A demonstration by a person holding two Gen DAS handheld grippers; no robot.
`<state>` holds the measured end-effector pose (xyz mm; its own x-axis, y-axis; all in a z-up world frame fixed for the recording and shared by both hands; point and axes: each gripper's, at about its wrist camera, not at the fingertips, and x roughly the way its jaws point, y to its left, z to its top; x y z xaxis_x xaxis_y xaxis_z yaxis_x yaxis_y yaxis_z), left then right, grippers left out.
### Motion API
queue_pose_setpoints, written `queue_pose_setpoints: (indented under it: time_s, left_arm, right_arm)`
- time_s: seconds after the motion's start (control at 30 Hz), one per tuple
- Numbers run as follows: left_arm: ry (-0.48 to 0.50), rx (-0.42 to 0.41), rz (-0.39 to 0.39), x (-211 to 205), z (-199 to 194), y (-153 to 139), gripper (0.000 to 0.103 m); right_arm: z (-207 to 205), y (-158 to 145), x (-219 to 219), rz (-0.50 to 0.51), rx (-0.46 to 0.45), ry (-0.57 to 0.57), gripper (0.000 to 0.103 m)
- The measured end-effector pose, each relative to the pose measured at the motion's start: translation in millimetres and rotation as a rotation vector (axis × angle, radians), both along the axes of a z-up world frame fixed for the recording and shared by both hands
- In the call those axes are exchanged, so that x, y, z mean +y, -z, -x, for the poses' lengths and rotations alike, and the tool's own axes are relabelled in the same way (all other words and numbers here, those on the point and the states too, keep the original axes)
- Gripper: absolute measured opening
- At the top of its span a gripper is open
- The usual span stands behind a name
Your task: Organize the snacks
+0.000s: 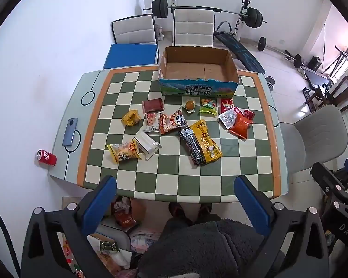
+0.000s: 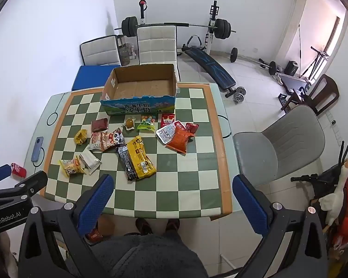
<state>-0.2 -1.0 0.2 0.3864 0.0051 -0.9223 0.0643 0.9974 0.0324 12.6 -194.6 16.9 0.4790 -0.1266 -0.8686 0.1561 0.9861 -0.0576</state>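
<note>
1. The left tongs (image 1: 175, 188) hang above the near edge of the checkered tabletop (image 1: 197, 185), blue pads spread wide, nothing between them.
2. The right tongs (image 2: 172, 188) hang the same way over the near edge, pads wide apart and holding nothing.
3. An open cardboard box (image 1: 198, 69) with a blue printed front stands at the far side of the tabletop, with nothing showing on its brown floor.
4. The snacks lie scattered on the checks between the box and the tongs, none inside the box.
5. Just in front of the box lie a dark red packet (image 1: 152, 105), a round brown snack in clear wrap (image 1: 189, 105), a green candy bag (image 1: 208, 108) and a red packet (image 1: 227, 105).
6. To the right, a white tray pack (image 1: 228, 118) overlaps an orange-red bag (image 1: 241, 125).
7. In the middle, a large yellow bag (image 1: 205, 142) lies against a black pack (image 1: 192, 146), and a panda-printed packet (image 1: 174, 122) overlaps a cookie packet (image 1: 152, 121).
8. To the left sit a small yellow pouch (image 1: 131, 117), a white packet (image 1: 148, 144) and a yellow-wrapped snack (image 1: 124, 153).
9. A blue phone (image 1: 70, 131) rests on the tabletop's left margin, and a red soda can (image 1: 46, 157) lies on its side just off that edge.
10. The person's dark fleece clothing (image 1: 197, 243) and shoes (image 1: 190, 209) show below the tongs.
</note>
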Motion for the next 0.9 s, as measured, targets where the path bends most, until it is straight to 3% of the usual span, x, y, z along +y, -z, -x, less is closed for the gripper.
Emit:
queue_pose_setpoints:
  time_s: [0.9]
  left_arm:
    - [0.001,-0.02,0.007,-3,4,-11,0.103]
  right_arm:
    - [4,-3,-7,-0.006,-0.007,0.001,0.103]
